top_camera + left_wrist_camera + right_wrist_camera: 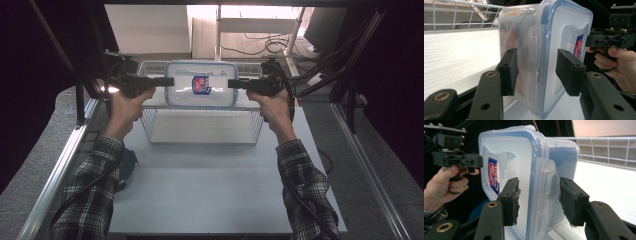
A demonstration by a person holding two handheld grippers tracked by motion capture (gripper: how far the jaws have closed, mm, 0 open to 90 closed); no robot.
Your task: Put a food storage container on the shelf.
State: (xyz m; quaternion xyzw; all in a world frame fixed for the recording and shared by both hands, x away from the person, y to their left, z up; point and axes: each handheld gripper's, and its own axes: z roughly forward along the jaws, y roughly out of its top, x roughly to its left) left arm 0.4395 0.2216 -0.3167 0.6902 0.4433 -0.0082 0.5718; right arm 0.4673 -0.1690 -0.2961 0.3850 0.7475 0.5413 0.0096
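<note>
While held above basket (pixel 202 131), container (pixel 201 84) spans left tongs (pixel 168 81), right tongs (pixel 233 83).

You can make out one label only: a small blue, red and white sticker (pixel 201 85) sitting near the middle of the lid (pixel 220 75) of the clear plastic container (pixel 177 95). From above, its lettering is too small for you to read. In your left gripper view the sticker (pixel 579 46) shows edge-on and blurred; in your right gripper view the sticker (pixel 494 175) shows white letters on red, steeply slanted, and no word can be made out with any certainty.
</note>
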